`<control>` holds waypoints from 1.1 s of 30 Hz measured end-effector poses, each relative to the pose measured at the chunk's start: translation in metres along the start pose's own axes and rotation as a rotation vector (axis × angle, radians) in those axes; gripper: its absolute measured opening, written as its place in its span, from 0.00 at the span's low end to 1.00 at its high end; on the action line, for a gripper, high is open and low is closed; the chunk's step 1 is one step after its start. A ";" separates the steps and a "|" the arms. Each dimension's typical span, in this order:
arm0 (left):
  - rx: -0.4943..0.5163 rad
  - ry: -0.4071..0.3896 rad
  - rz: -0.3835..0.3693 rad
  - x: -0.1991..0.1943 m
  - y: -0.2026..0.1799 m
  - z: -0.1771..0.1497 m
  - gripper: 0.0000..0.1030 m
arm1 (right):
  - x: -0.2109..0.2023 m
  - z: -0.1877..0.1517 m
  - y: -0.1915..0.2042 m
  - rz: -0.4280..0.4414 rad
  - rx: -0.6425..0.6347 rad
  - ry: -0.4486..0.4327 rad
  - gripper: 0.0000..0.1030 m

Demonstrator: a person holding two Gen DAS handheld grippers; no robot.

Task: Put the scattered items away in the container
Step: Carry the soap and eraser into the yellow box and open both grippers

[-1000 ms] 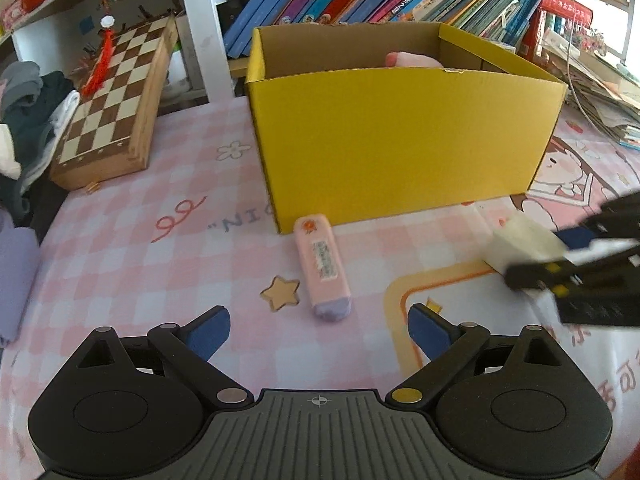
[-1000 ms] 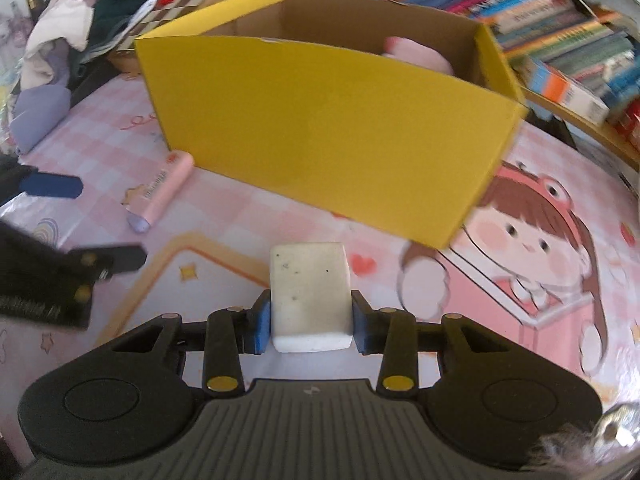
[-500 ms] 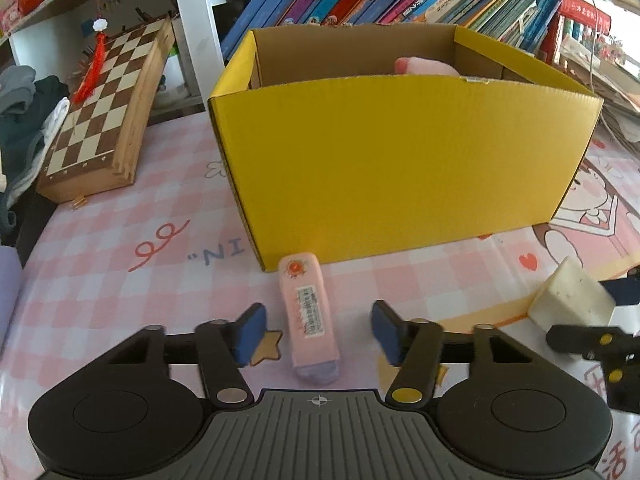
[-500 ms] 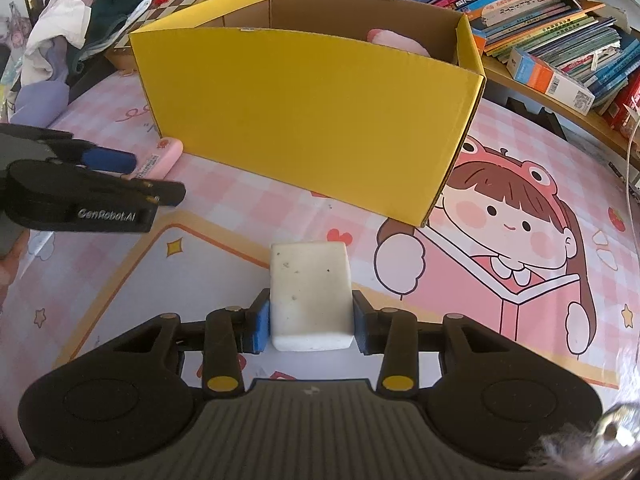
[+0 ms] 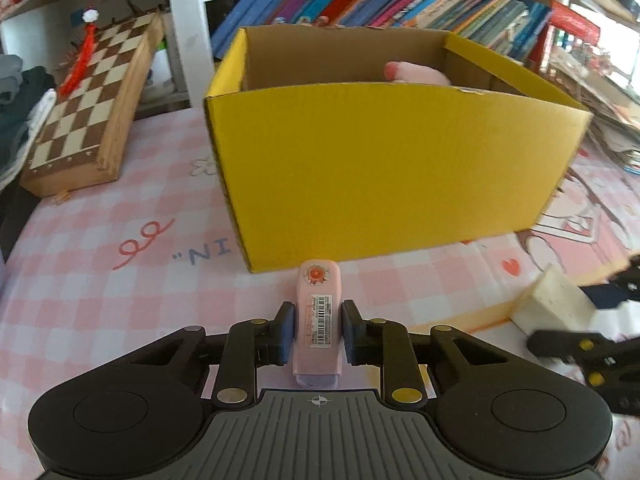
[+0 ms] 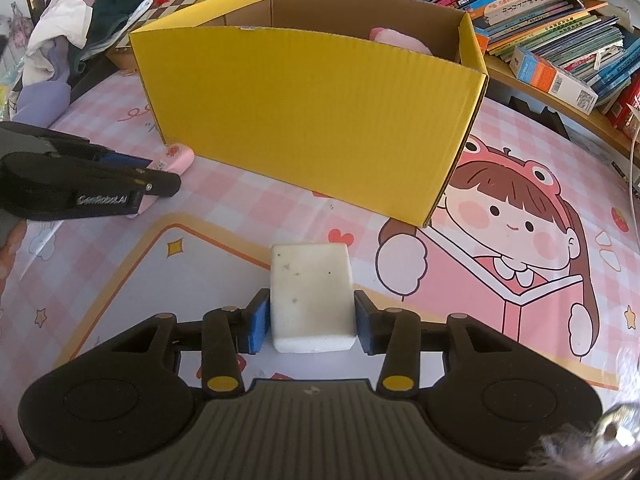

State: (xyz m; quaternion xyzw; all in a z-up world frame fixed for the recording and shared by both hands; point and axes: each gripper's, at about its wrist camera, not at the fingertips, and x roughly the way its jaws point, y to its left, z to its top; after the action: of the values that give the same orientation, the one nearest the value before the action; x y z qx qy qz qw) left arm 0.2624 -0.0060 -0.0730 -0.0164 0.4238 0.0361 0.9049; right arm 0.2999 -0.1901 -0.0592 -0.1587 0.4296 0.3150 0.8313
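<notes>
Your left gripper (image 5: 316, 330) has closed onto the pink tube (image 5: 318, 312); your right gripper (image 6: 308, 318) pinches the white block (image 6: 311, 296). Lift both high, or they'll hit the yellow box's (image 5: 384, 168) front wall.

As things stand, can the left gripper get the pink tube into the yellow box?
Probably yes. The left gripper is shut on the pink tube, just before the yellow box. The box's top is open; only its tall near wall must be cleared.

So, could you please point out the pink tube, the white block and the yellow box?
pink tube (image 5: 318, 320), left wrist view, barcode label.
white block (image 6: 311, 294), right wrist view, top face.
yellow box (image 6: 312, 116), right wrist view, front wall.
</notes>
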 end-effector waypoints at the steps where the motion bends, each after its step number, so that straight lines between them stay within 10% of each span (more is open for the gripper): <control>1: 0.007 0.000 -0.010 -0.003 -0.002 -0.002 0.22 | 0.000 0.000 0.000 0.000 -0.001 0.002 0.37; 33: 0.138 -0.323 -0.118 -0.099 -0.030 0.079 0.22 | -0.091 0.080 -0.022 0.036 -0.085 -0.293 0.33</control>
State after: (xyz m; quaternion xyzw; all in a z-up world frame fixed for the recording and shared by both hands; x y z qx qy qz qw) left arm 0.2618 -0.0367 0.0534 0.0268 0.2729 -0.0442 0.9606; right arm 0.3239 -0.1992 0.0610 -0.1386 0.2928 0.3674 0.8718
